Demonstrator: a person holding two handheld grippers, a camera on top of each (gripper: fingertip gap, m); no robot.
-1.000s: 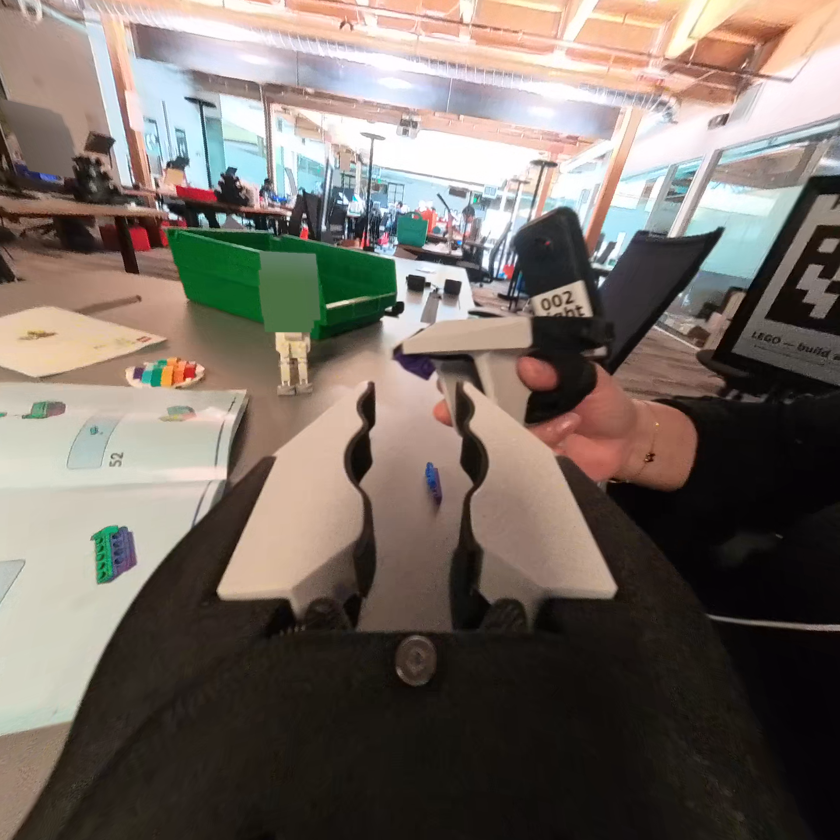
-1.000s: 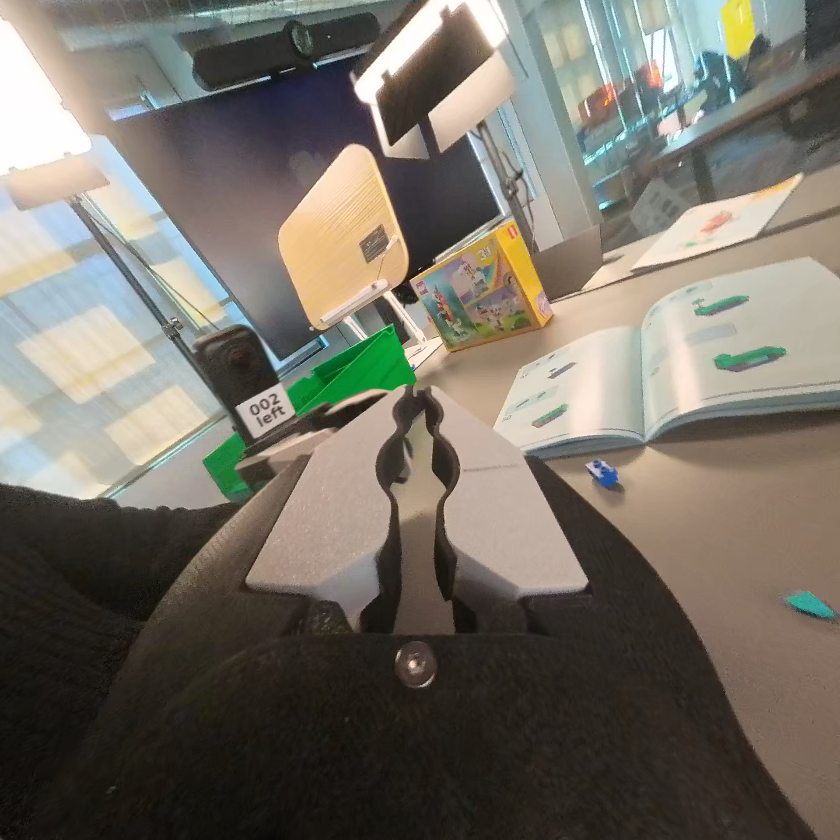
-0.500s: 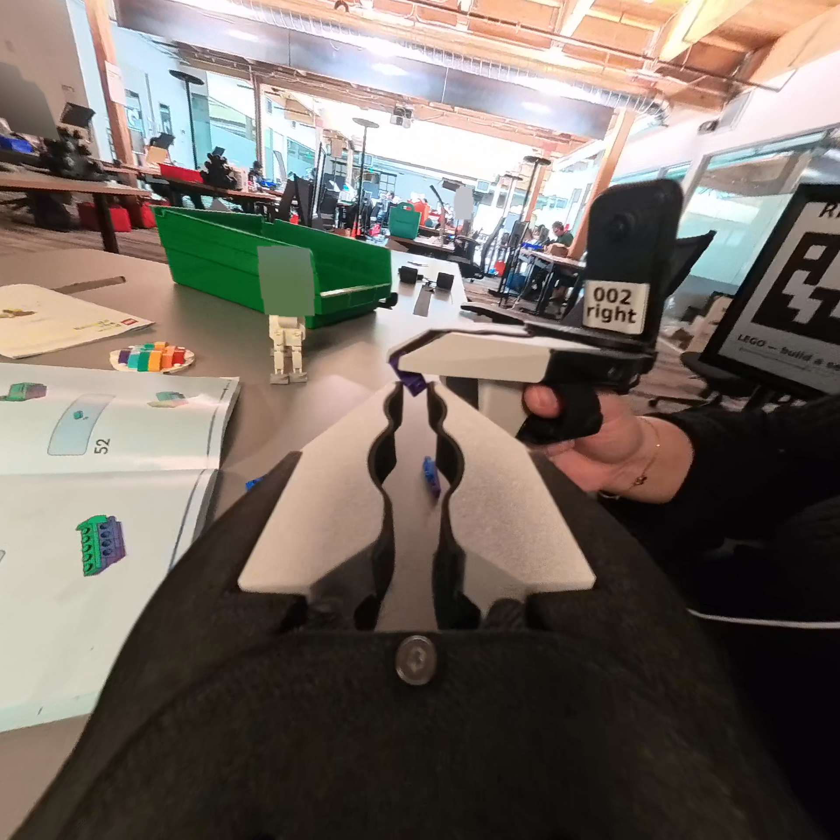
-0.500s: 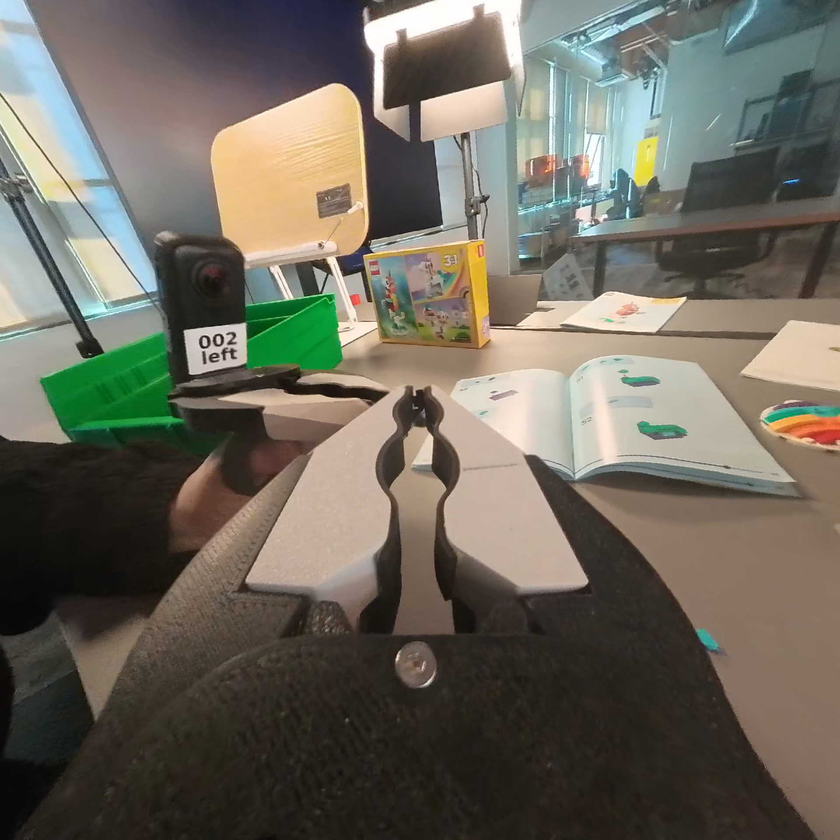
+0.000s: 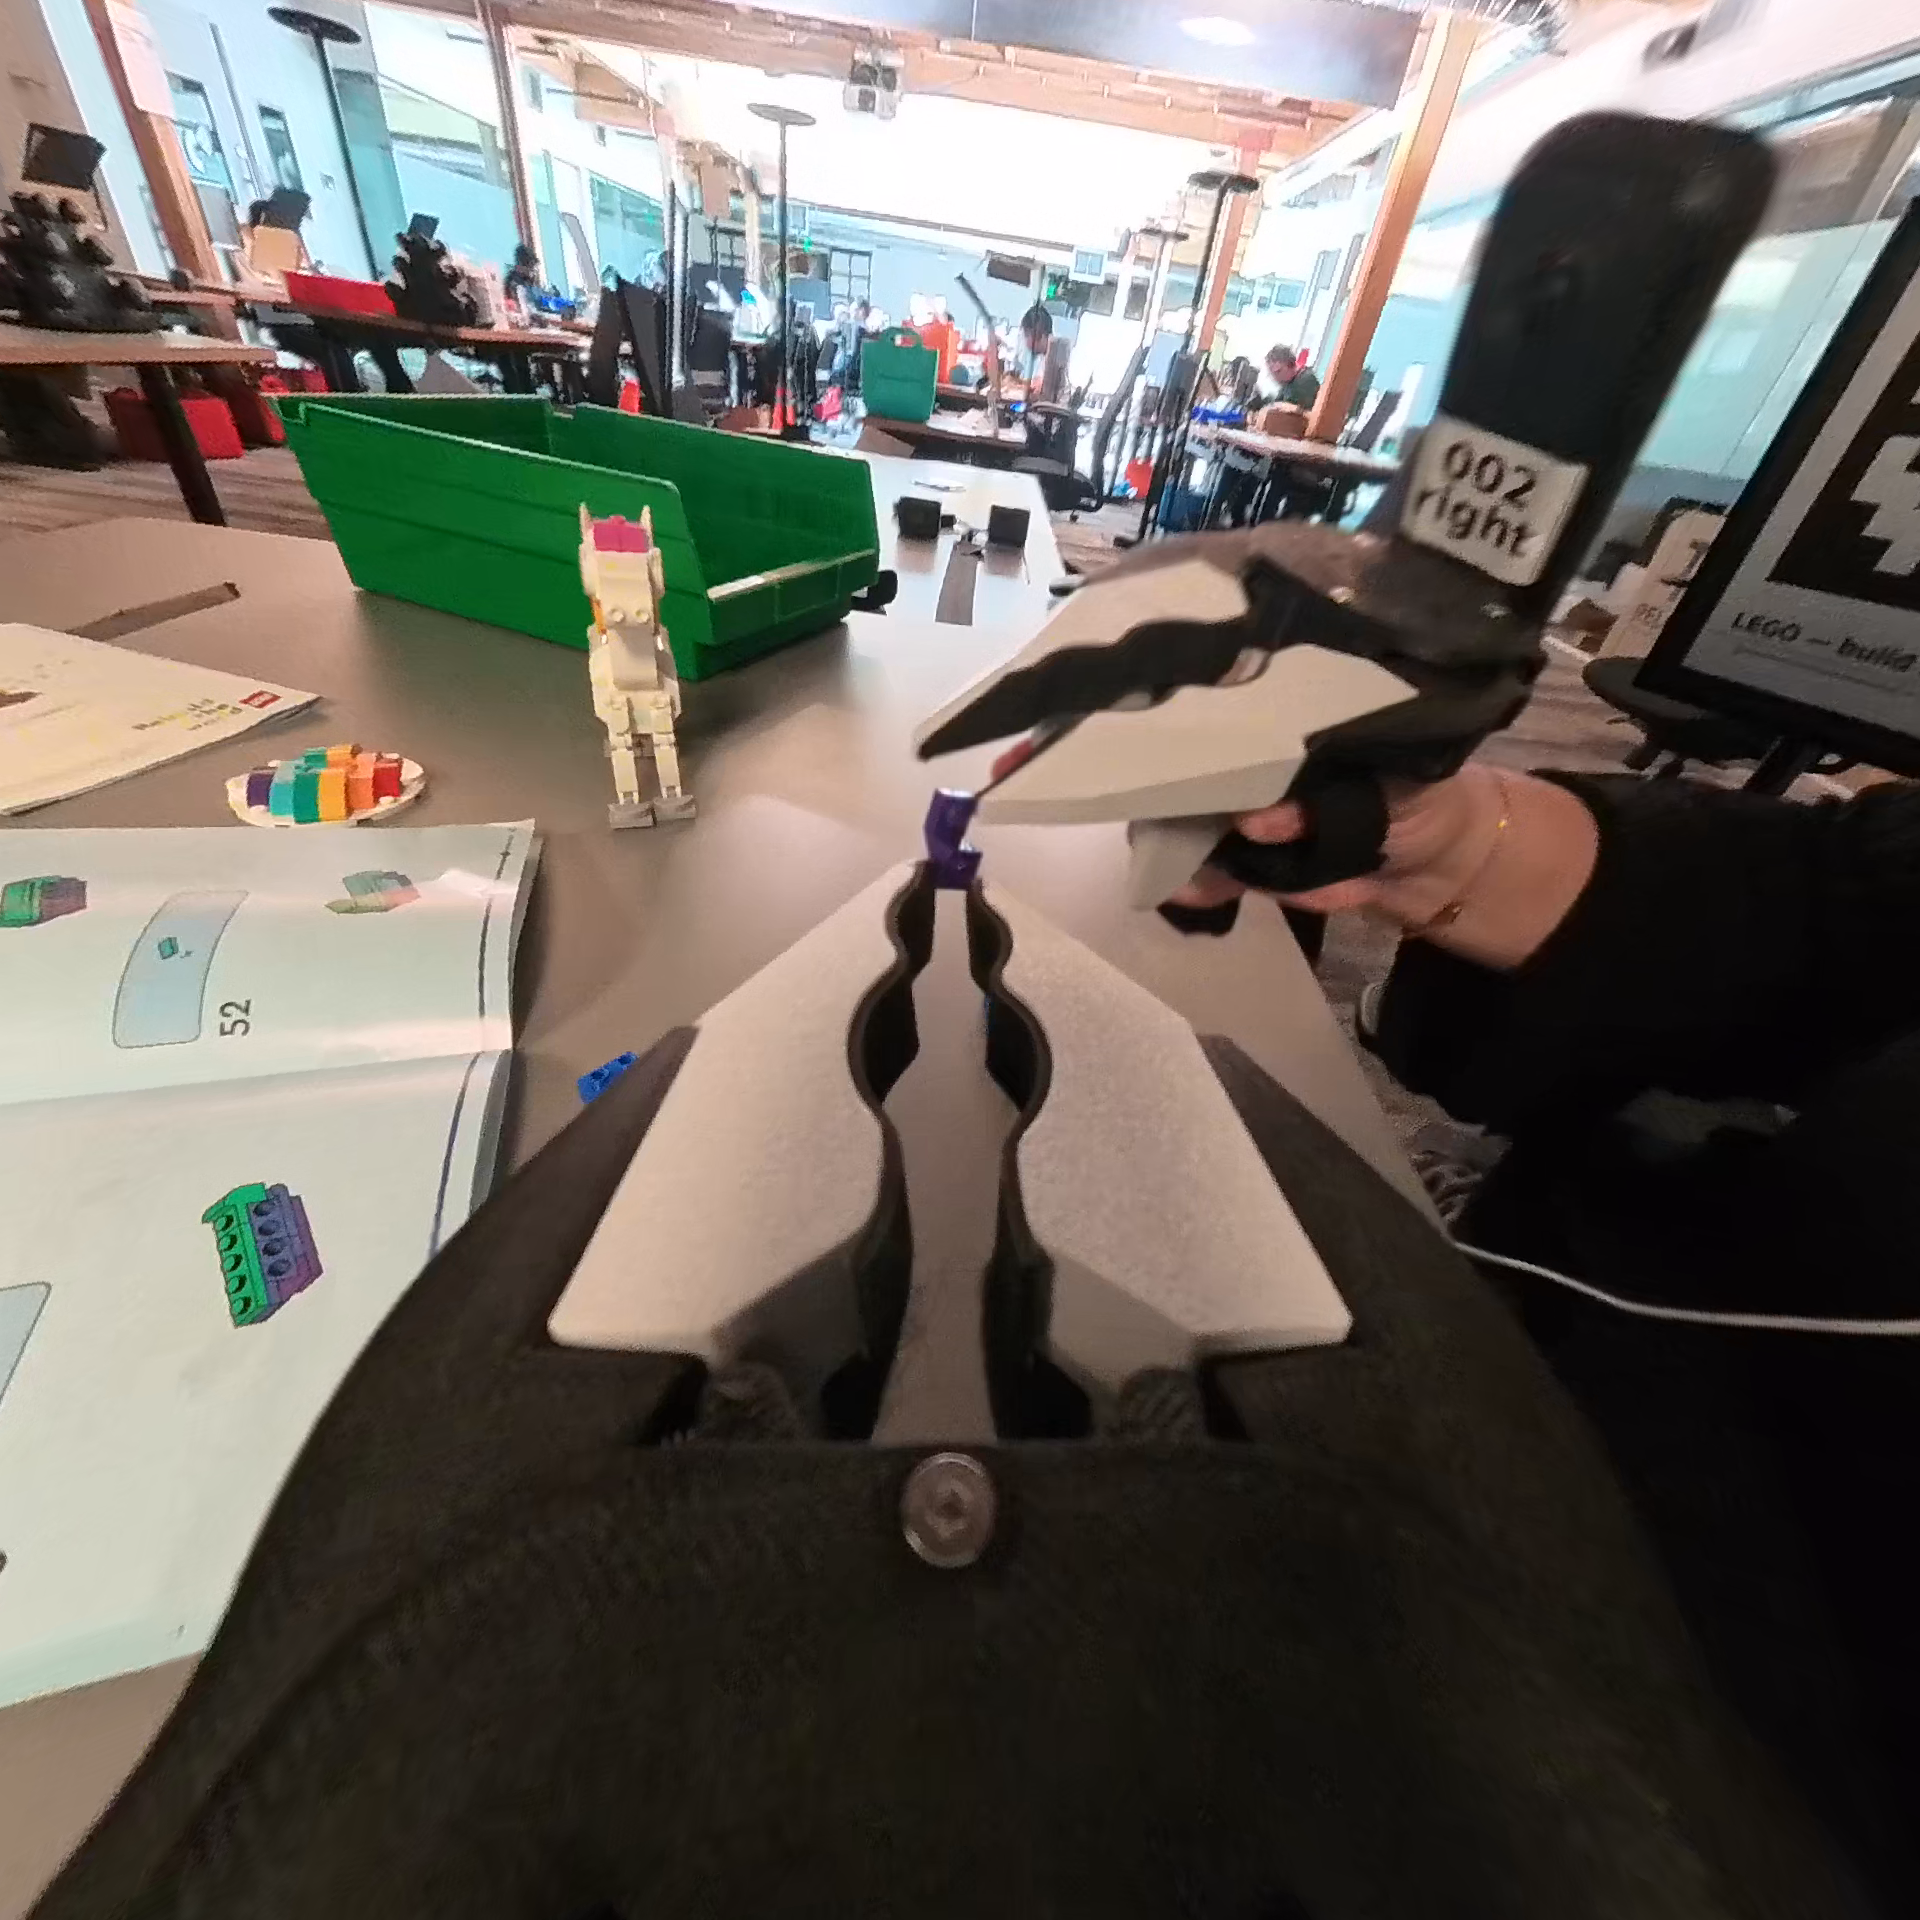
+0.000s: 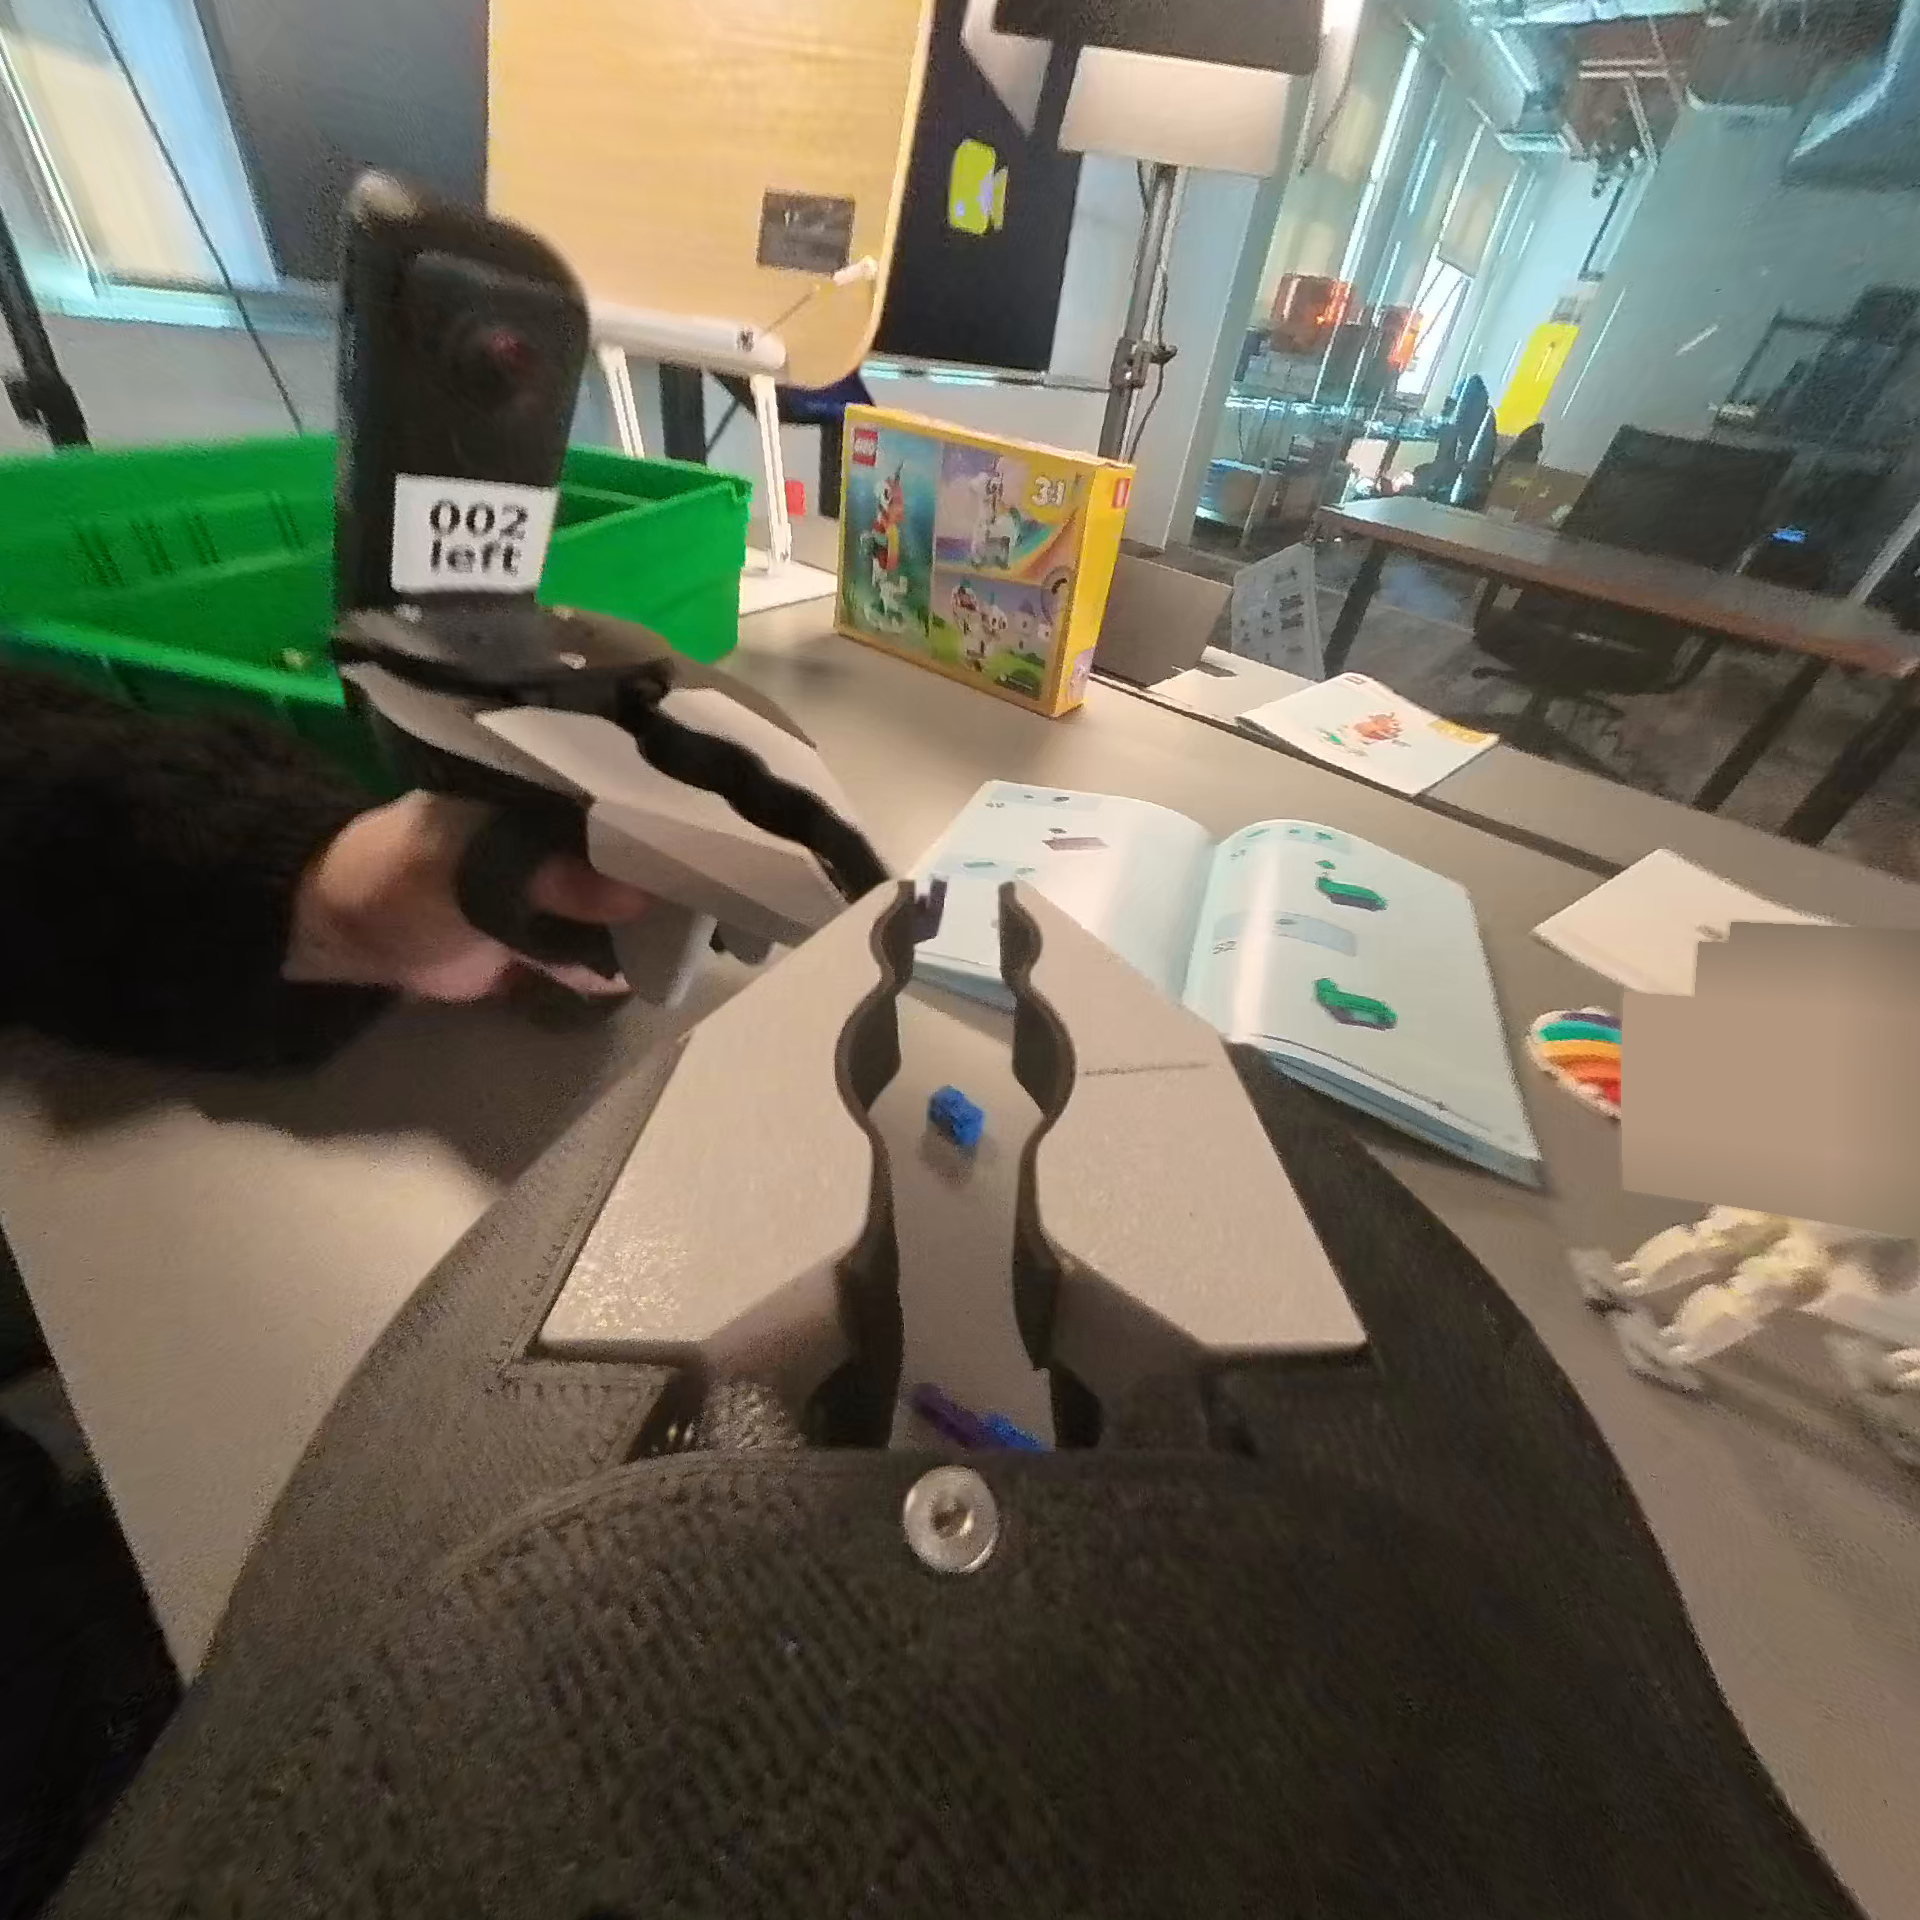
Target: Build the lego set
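Note:
My left gripper (image 5: 945,883) is shut on a small purple lego piece (image 5: 951,842) at its fingertips, held above the grey table (image 5: 790,790). My right gripper (image 6: 951,899) is open, and the purple piece (image 6: 925,904) lies against its left fingertip. In the left wrist view the right gripper (image 5: 961,774) comes in from the right, its lower fingertip touching the top of the piece. In the right wrist view the left gripper (image 6: 852,873) comes in from the left. A white lego unicorn (image 5: 629,665) stands on the table.
An open instruction booklet (image 5: 239,1039) lies at the left, with a round rainbow build (image 5: 327,784) beyond it. A green bin (image 5: 582,520) stands behind. Loose blue bricks (image 6: 954,1117) and purple and blue pieces (image 6: 971,1423) lie on the table. A yellow lego box (image 6: 977,561) stands farther back. Less than 4 cm separates the two grippers' tips. About 20 cm separates my right fingertips from the white lego unicorn (image 5: 629,665).
The left gripper rose and closed on the purple piece that the right gripper held. The right gripper's fingers have opened. Both grippers have come together.

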